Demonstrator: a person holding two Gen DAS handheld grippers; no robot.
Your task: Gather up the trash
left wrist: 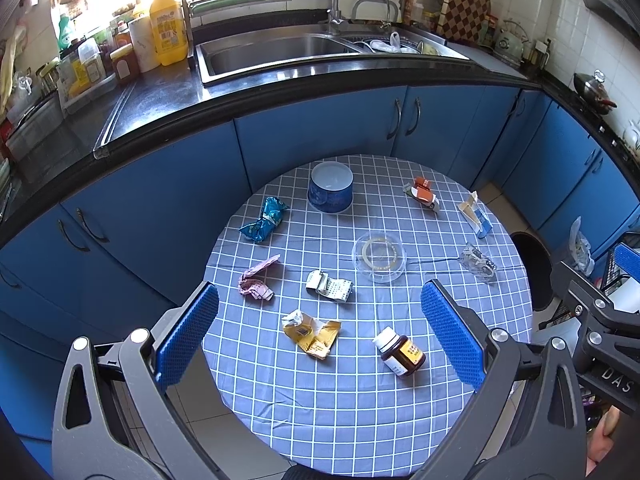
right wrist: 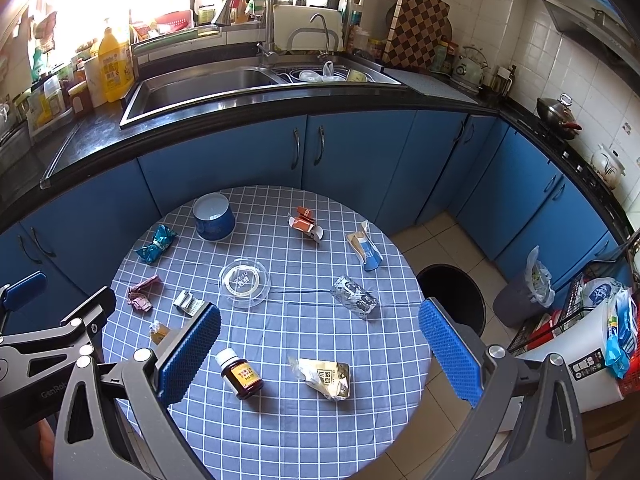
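Observation:
A round table with a blue checked cloth [left wrist: 360, 420] carries scattered trash: a teal wrapper [left wrist: 264, 220], a pink wrapper [left wrist: 256, 282], a white foil pack [left wrist: 330, 286], a gold wrapper [left wrist: 312, 332], an orange-red carton [left wrist: 422, 192], a blue-white carton [left wrist: 474, 212], a clear wrapper [left wrist: 478, 262] and a brown pill bottle [left wrist: 400, 352]. A second gold packet [right wrist: 326, 378] lies near the front edge. My left gripper [left wrist: 320, 334] is open above the table's near side. My right gripper [right wrist: 320, 346] is open above the bottle [right wrist: 240, 378] and packet.
A blue bowl [left wrist: 331, 192] and a clear glass ashtray [left wrist: 379, 256] stand on the table. A black round stool [right wrist: 454, 296] and a grey bin with a bag [right wrist: 524, 292] are on the floor to the right. Blue cabinets and a sink [left wrist: 276, 56] lie behind.

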